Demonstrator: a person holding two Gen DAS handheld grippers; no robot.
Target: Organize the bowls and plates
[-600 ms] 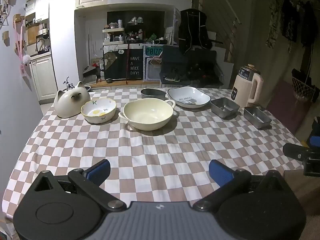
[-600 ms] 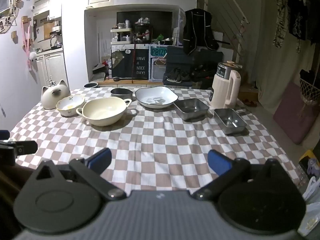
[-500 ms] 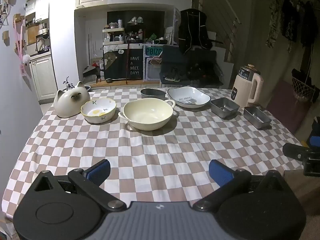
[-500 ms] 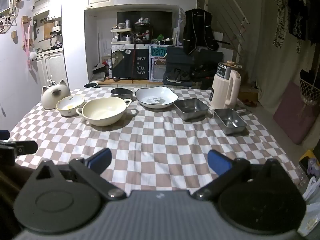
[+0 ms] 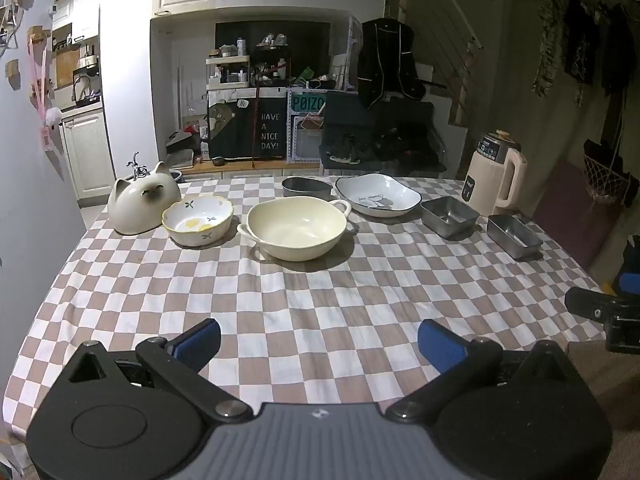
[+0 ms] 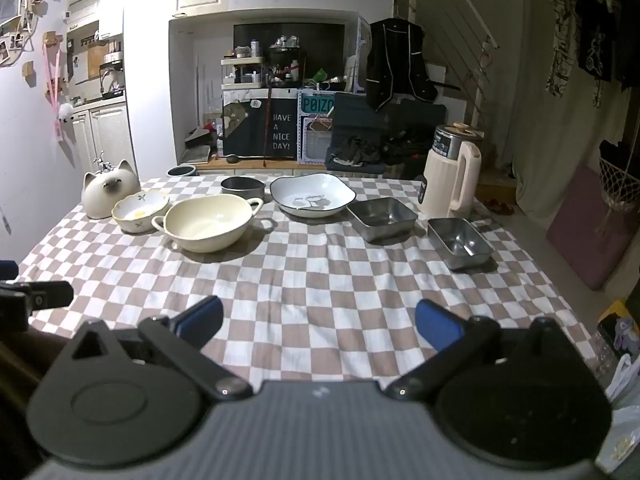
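Six dishes: they stand in a loose row across the far half of the checkered tablecloth; nothing is stacked.
Left gripper: jaws spread wide, blue pads apart, nothing held, low over the near table edge.
Right gripper: likewise wide open and empty, at the near edge, to the right of the left one.
Key relation: every dish lies straight ahead of both sets of fingers, well apart from them. The floral bowl and the cream two-handled bowl sit toward the left gripper's side; the two steel trays sit toward the right gripper's side.
Middle: a white dark-rimmed plate, wavy in outline, with a small dark bowl just behind the cream bowl.
Axis: the cream bowl's handles appear to run left-near to right-far; the steel trays are rectangular, the nearer one with its long side running away from the camera.
Materials: glazed ceramic, smooth and probably slippery at the rim; thin brushed metal on the trays.
Others: a ceramic cat touches or nearly touches the floral bowl; a cream kettle stands behind the trays.
Judgement: no grasp has begun.
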